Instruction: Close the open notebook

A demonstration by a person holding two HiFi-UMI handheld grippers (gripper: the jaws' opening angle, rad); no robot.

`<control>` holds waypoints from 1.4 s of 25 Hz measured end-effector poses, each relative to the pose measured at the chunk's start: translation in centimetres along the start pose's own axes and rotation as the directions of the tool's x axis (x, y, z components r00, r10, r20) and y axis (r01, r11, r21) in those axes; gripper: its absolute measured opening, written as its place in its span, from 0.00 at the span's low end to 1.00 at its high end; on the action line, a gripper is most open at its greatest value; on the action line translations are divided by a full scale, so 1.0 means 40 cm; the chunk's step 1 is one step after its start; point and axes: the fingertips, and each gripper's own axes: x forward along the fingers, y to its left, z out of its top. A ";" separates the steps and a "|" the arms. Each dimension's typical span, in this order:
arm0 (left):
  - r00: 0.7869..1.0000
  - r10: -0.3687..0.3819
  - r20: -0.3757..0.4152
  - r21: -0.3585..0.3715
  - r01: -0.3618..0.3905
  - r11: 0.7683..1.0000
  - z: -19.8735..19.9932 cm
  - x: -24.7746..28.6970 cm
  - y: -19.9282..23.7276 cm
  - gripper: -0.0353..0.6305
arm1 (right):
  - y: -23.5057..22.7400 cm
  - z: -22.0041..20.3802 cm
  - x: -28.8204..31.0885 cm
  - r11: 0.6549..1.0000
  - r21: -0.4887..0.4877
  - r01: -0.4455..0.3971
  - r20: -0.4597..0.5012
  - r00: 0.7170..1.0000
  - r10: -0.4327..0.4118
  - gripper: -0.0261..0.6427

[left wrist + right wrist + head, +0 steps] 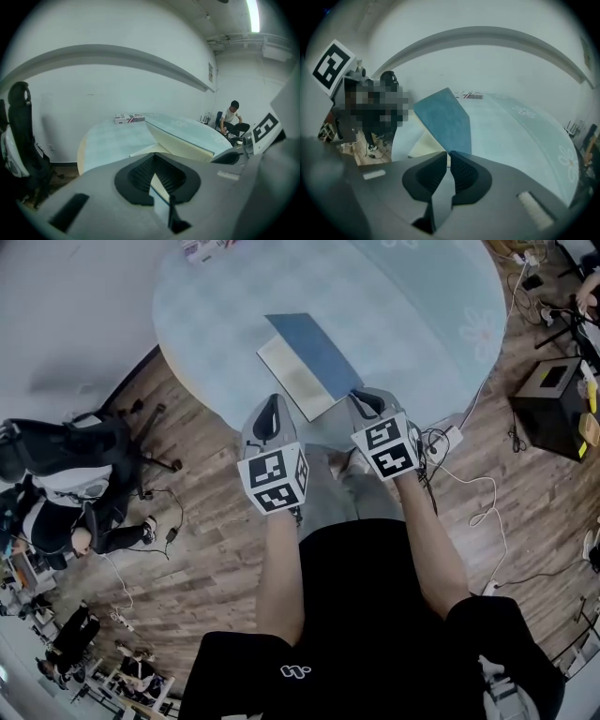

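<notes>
The notebook lies on the round table [412,324], near its front edge. Its blue-covered half [314,351] [443,119] stands tilted up over the cream page [292,381] [145,151]; its pale inner face [180,143] shows in the left gripper view. Just short of the book's near edge is my left gripper [272,405] [153,157], its pads meeting at the tips with nothing between them. My right gripper [367,397] [446,157] sits by the book's near right corner, jaws together but for a thin slit, holding nothing. Whether it touches the cover I cannot tell.
A small printed box [208,247] [129,118] rests at the table's far edge. A black office chair [84,456] is on the floor to the left, a black box [553,404] and cables with a power strip [441,439] to the right. A person [233,119] sits beyond the table.
</notes>
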 end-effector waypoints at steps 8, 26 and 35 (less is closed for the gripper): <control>1.000 0.011 0.007 -0.016 -0.011 1.000 -0.006 -0.016 0.009 0.06 | 0.056 -0.051 0.051 0.968 -0.249 -0.039 -0.184 0.983 -0.008 0.12; 0.954 -0.157 0.256 0.050 0.149 0.988 0.317 -0.006 -0.183 0.06 | -0.192 0.345 -0.298 0.989 0.149 0.004 0.469 0.880 -0.075 0.06; 0.852 -0.295 0.432 0.142 0.259 0.955 0.558 -0.066 -0.365 0.06 | -0.290 0.491 -0.541 0.983 0.178 0.039 0.692 0.705 -0.153 0.06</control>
